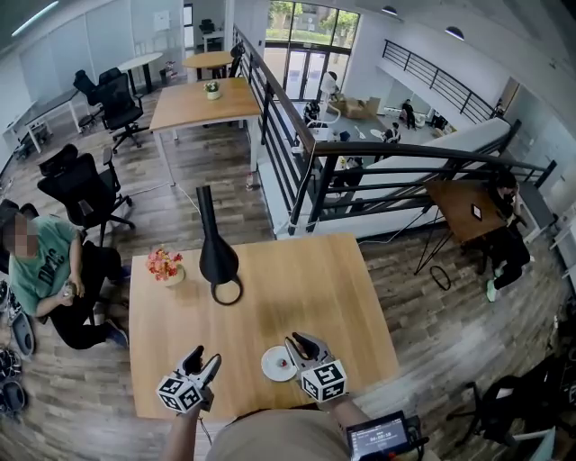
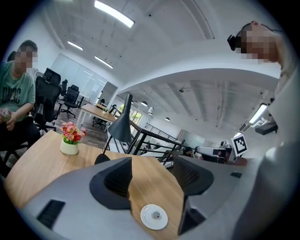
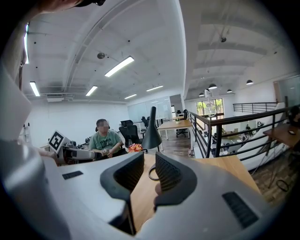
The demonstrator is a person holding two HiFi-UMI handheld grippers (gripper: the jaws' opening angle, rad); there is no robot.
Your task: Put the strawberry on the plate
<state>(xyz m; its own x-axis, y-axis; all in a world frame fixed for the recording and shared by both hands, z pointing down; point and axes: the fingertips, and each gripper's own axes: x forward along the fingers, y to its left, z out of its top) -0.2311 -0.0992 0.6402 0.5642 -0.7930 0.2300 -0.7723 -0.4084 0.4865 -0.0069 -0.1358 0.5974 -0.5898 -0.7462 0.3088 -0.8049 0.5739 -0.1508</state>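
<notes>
One plate (image 1: 269, 368), one strawberry (image 1: 283, 364), one lamp (image 1: 217, 257), one flower pot (image 1: 166, 266), two claws: left claw (image 1: 205, 357), right claw (image 1: 300, 341)

Open-plan office, mezzanine level.

- Light square wooden table (image 1: 261, 297), centre.
- On the table at eleven o'clock, a black cone-shaded lamp with a ring base (image 1: 218, 257).
- On the table at ten o'clock, a small white pot of pink and red flowers (image 1: 166, 266).
- Grey-brown wood-plank floor (image 1: 180, 203) all round.
- Black metal railing (image 1: 286, 135) runs from twelve to three o'clock, with a lower level beyond it.
- Long pale wooden desk (image 1: 202, 103) at twelve o'clock, with a round wooden table (image 1: 209, 59) behind it.
- Black swivel office chairs (image 1: 83, 191) at ten o'clock.
- Seated person in a green T-shirt (image 1: 43, 266) at nine o'clock.
- Tall glazed doors (image 1: 310, 49) at one o'clock, daylight through them.
- White ceiling with long strip lights (image 2: 114, 13).
</notes>
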